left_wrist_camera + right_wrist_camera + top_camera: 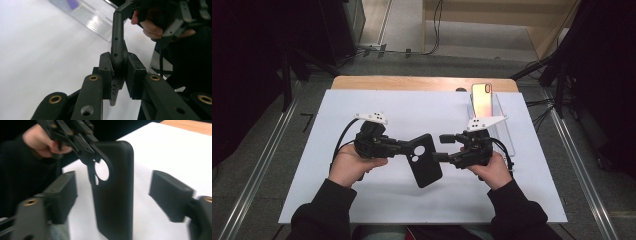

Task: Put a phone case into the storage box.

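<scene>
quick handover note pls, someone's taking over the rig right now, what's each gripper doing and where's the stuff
Left gripper: shut on the black phone case, gripping its edge near the camera cutout, held above the white mat.
Right gripper: open, jaws either side of the case without touching it.
Phone: in the clear stand at the mat's far right.
Done: case picked up.
Left: probably fitting the case on the phone.

A white sheet (377, 195) lies on the table (422, 83) in front of me, with the table's far edge showing beyond it. Over the middle of the sheet I have the phone case (424, 160), between my two claws: my left claw (404, 148) to its left, at its far end, my right claw (439, 148) just to its right. At the far right of the sheet a phone (482, 99) rests on a clear stand (506, 131), well apart from the case.
</scene>
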Available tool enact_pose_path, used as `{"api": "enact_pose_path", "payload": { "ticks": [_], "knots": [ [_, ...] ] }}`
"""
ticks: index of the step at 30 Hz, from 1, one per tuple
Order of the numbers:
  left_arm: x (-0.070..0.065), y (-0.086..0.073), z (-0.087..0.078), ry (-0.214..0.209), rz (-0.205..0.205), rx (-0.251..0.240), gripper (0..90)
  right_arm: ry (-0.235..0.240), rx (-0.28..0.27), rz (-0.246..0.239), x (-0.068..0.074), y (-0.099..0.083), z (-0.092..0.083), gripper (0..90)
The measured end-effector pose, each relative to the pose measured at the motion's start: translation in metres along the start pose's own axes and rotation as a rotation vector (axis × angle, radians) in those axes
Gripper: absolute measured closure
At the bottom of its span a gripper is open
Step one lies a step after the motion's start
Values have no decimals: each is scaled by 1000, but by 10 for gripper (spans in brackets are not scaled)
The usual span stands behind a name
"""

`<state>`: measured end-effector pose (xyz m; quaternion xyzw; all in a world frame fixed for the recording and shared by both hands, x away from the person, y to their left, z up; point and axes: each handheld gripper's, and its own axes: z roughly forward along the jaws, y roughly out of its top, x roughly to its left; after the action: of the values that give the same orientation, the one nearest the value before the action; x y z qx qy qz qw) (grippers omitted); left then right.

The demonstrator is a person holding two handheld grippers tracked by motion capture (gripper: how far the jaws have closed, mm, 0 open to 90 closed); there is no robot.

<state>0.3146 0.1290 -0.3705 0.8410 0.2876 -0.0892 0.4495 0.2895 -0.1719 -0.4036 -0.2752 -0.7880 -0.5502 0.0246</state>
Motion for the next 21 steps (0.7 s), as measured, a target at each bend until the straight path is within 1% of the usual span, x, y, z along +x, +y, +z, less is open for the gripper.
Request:
{"api": "enact_pose_path", "payload": {
  "ticks": [2, 3, 5, 7, 8, 9, 11, 13, 15, 16, 18, 21],
  "knots": [
    [0, 1, -1, 27, -20, 0, 776, -21, 2, -8, 1, -1, 3, 0],
    [0, 1, -1, 37, -30, -3, 775, -43, 6, -4, 1, -2, 4, 0],
    [0, 2, -2, 58, -51, -11, 775, -71, 11, -6, 2, -4, 7, 0],
    [-2, 3, -2, 81, -62, -16, 775, -103, 21, -5, 5, -5, 9, 0],
    [-3, 3, -2, 94, -69, -22, 775, -111, 23, -6, 6, -5, 10, 0],
    [-4, 3, -2, 107, -73, -23, 775, -116, 23, 2, 7, -5, 11, 0],
    [-6, 4, -2, 129, -92, -23, 775, -117, 4, 12, 9, -7, 14, 0],
    [-8, 5, -1, 142, -112, -27, 774, -162, 1, 5, 13, -7, 17, 0],
    [-10, 6, 0, 161, -119, -28, 774, -205, 8, -3, 17, -7, 21, 0],
    [-11, 6, 0, 177, -120, -26, 774, -220, 9, -5, 19, -7, 23, 0],
    [-13, 7, 1, 189, -123, -27, 774, -230, 8, -4, 21, -7, 26, 0],
    [-15, 7, 3, 185, -146, -22, 774, -248, -2, -4, 24, -8, 32, 0]
  ]
}}
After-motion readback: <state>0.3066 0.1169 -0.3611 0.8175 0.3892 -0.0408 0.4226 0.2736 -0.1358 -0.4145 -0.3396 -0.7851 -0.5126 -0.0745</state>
